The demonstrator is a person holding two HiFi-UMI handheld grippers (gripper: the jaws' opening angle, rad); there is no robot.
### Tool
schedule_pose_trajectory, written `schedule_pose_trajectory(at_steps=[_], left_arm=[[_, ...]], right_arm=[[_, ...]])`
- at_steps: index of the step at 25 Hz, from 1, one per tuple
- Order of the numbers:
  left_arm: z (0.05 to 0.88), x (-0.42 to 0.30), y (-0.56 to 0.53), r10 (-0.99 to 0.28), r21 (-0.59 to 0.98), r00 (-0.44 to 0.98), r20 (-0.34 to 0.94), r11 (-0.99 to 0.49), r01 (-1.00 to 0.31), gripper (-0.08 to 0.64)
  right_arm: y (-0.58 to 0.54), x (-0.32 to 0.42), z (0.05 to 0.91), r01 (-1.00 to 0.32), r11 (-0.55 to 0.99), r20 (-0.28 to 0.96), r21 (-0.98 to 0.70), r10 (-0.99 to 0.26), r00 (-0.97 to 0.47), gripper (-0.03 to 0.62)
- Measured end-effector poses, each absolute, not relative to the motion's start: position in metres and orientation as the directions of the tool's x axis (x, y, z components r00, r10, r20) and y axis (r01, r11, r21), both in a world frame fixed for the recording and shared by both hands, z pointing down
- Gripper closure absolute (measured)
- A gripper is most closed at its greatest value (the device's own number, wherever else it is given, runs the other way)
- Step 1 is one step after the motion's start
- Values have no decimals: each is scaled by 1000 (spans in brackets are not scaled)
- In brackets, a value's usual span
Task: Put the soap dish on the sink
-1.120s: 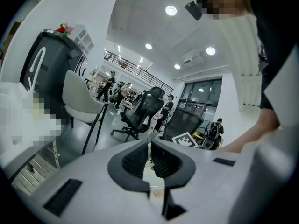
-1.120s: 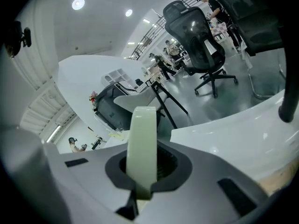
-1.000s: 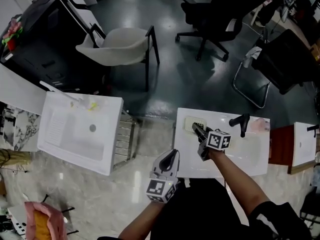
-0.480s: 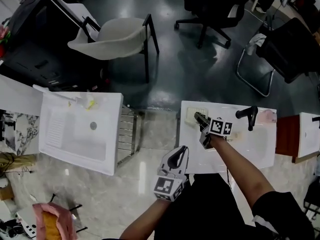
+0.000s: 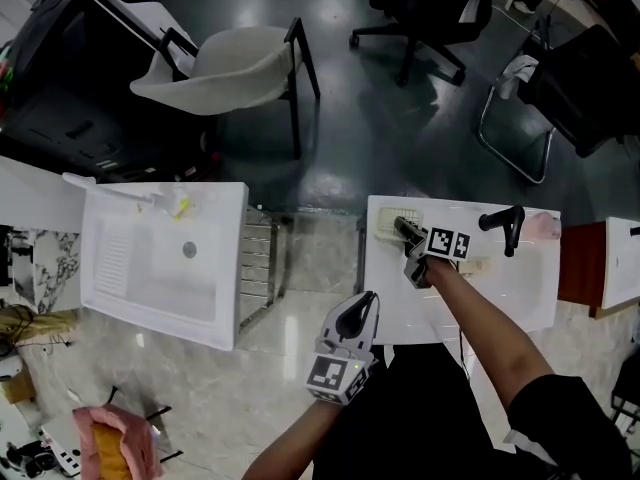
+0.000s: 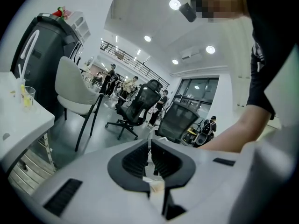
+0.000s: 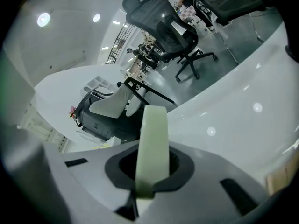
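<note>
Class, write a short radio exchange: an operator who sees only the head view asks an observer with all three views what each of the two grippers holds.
Operator: From above, the right gripper covers whatever is at its tips, at the back corner of the glossy white rectangular sink. Is anything held?
Observer: Yes. The right gripper view shows its jaws closed on the rim of the pale green rectangular soap dish.
Operator: And the left gripper, off the sink's front edge?
Observer: The left gripper view shows its jaws together with nothing between them.
</note>
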State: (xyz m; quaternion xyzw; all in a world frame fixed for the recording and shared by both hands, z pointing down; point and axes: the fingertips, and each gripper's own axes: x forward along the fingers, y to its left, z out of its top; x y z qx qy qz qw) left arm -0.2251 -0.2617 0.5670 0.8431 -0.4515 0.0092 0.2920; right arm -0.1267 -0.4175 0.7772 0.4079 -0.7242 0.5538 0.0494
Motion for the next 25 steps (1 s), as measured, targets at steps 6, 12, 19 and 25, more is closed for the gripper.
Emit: schedule_pose_trajectory(at_steps=[6,12,19,25], left_arm=[[561,-228,-262,-753,500,607,252,-436,-748,535],[560,-229,-261,-748,509,618,243,-444,-738,535],[566,-234,-261,-745,519,621,244,-441,-732,535],[567,-238,-259,-753,524,608,251,-423,-740,535]], right_arm=[[-420,-134,781,-669,108,538,-736,-506,-674,568],[-424,-132,786,-671,83,554,-737,-495,-670,548],[-426,-127,792,-694,47,588,-718,-493,-642,492],[-428,-121,791,-752,75,637,-655,-480,-603,463]])
